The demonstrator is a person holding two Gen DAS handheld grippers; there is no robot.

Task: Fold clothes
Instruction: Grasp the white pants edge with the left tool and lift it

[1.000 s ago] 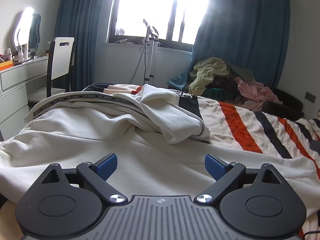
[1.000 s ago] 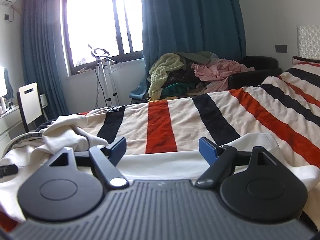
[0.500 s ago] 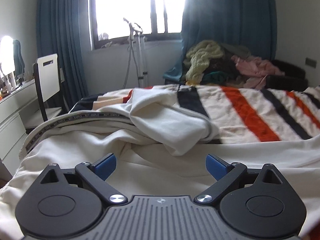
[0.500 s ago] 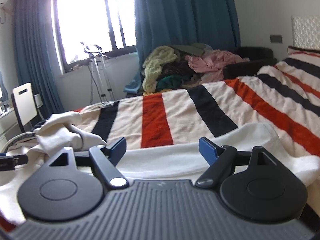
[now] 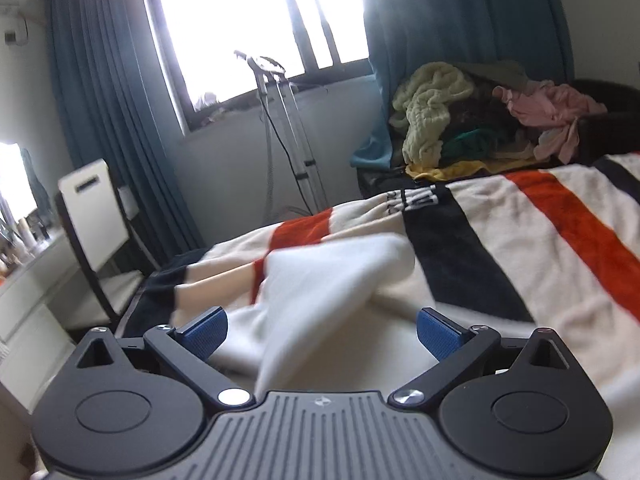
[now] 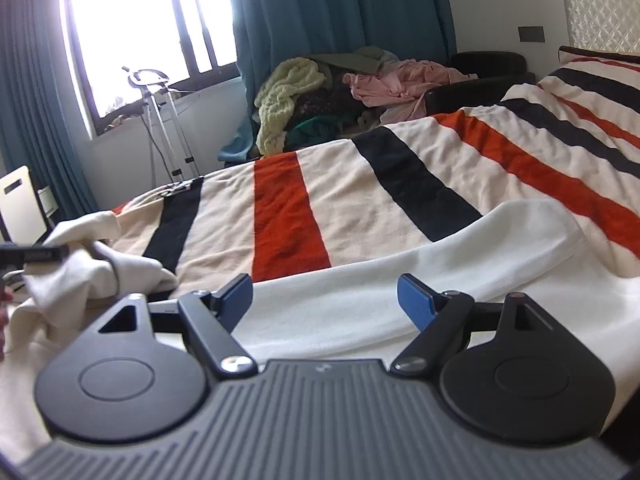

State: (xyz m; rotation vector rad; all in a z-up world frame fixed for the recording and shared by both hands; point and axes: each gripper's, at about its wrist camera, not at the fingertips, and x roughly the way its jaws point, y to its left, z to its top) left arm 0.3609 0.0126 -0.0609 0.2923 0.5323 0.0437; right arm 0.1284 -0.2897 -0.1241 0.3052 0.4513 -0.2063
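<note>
Garment, cream, soft and limp, is spread on the striped bed. Both hand-held grippers, left and right, are held spread, empty. Grasp at a hem edge is advised.

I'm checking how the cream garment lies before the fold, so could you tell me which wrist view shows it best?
The right wrist view: the cream garment lies sharp across the striped blanket, from its bunched end to its far edge. The left wrist view shows only a motion-blurred fold close to the lens.
</note>
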